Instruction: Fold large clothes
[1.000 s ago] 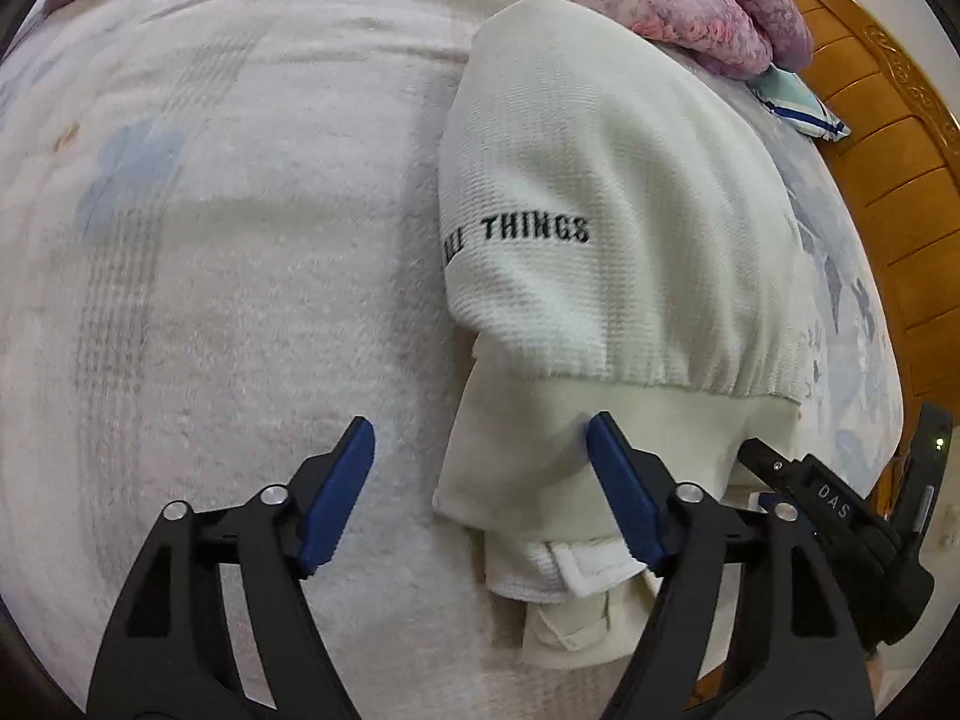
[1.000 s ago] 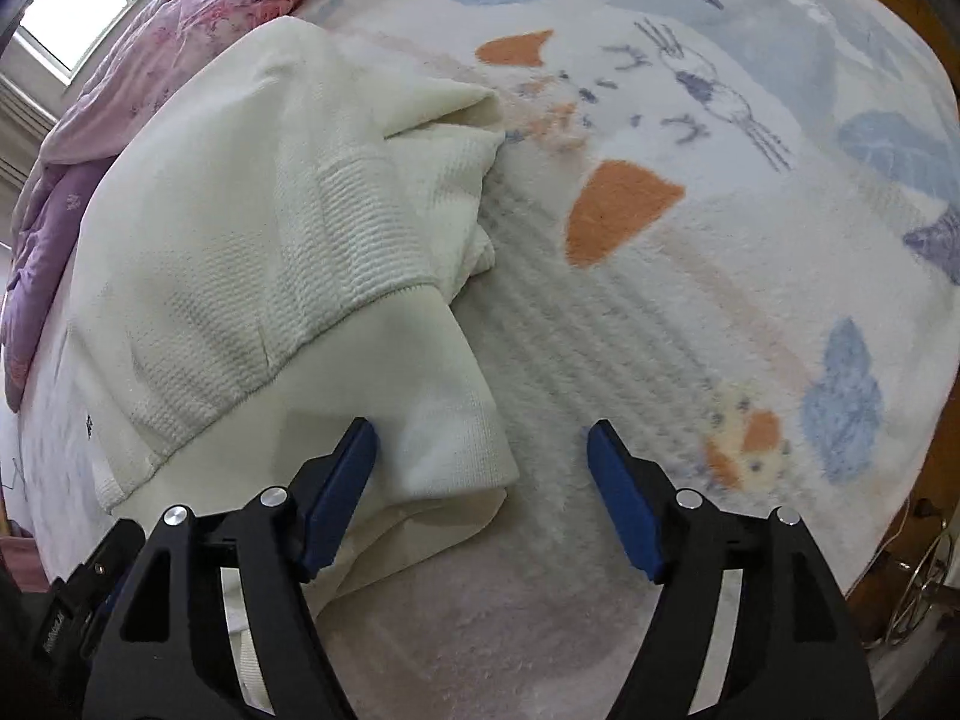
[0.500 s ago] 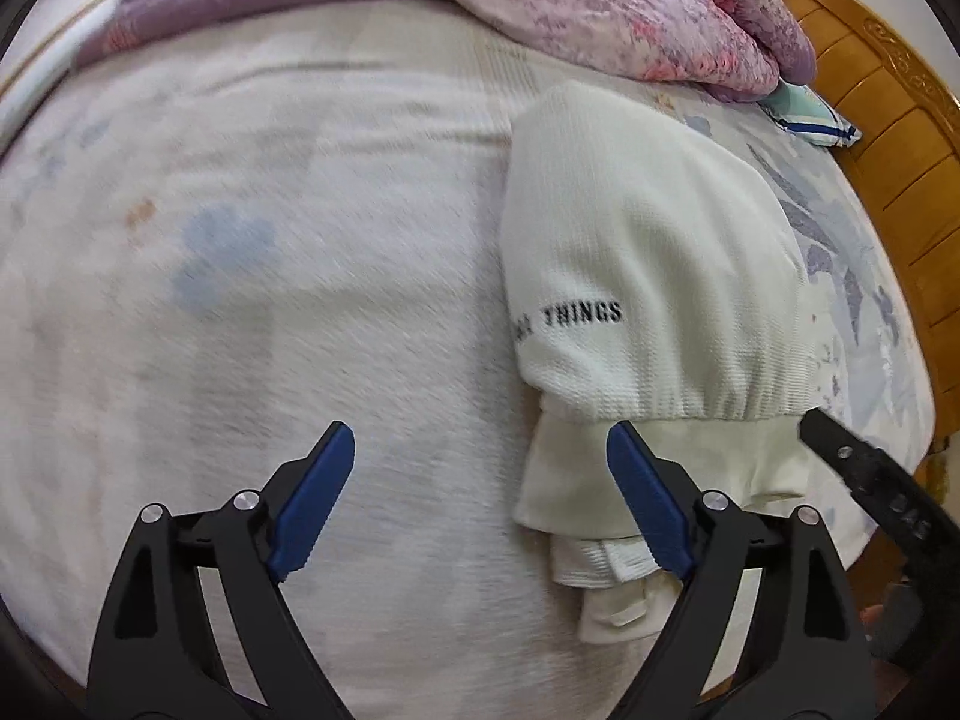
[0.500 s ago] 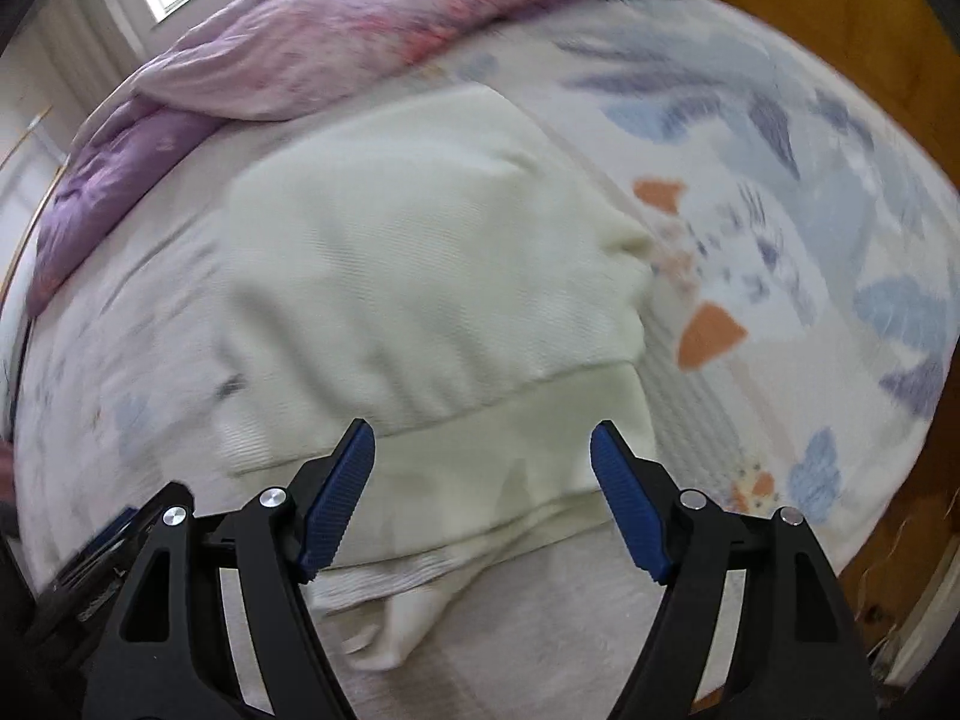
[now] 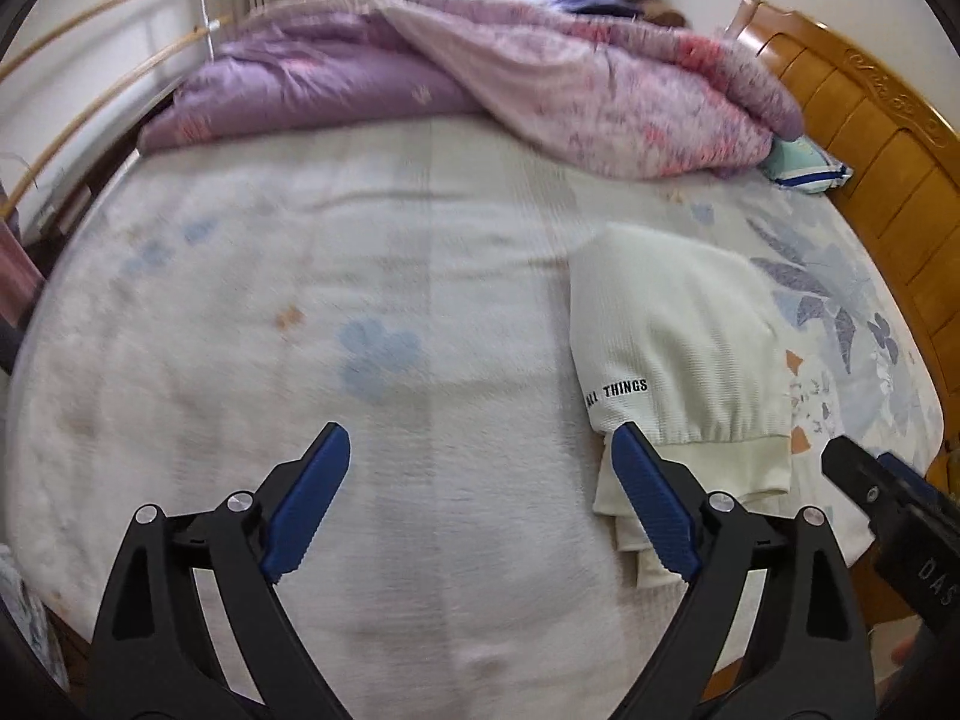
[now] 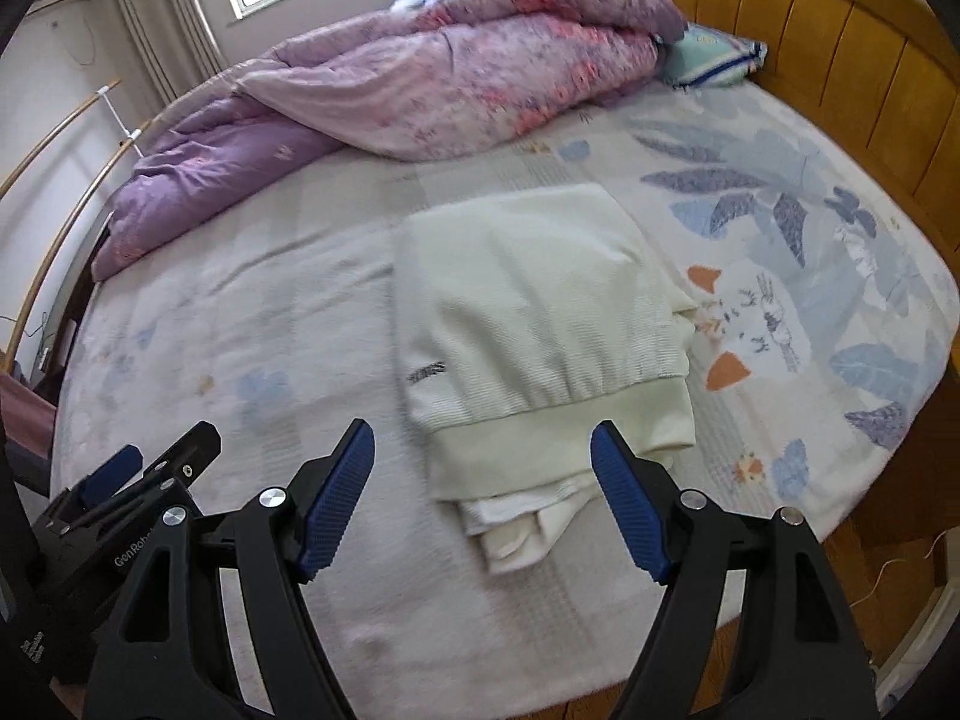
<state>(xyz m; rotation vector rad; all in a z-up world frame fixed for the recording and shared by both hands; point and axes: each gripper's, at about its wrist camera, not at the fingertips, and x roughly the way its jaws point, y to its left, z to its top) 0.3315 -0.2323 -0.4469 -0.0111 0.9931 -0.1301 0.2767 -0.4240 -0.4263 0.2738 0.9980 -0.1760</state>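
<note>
A cream waffle-knit sweatshirt [image 5: 672, 360] with black "ALL THINGS" lettering lies folded in a compact stack on the bed, ribbed hem toward me. It also shows in the right wrist view [image 6: 534, 324]. My left gripper [image 5: 480, 510] is open and empty, held above the bed to the left of the sweatshirt. My right gripper [image 6: 483, 495] is open and empty, above the sweatshirt's near edge and apart from it. The right gripper's body [image 5: 888, 516] shows at the right of the left wrist view.
The bed [image 5: 360, 300] has a pale printed sheet. A purple and pink quilt [image 6: 390, 90] is bunched at the far side. A wooden headboard [image 6: 840, 72] runs along the right, with a small pillow [image 6: 714, 60] beside it. The near bed edge drops off below.
Both grippers have pulled back and risen away from the folded sweatshirt, so more of the bed and room shows. The sweatshirt has stayed in place.
</note>
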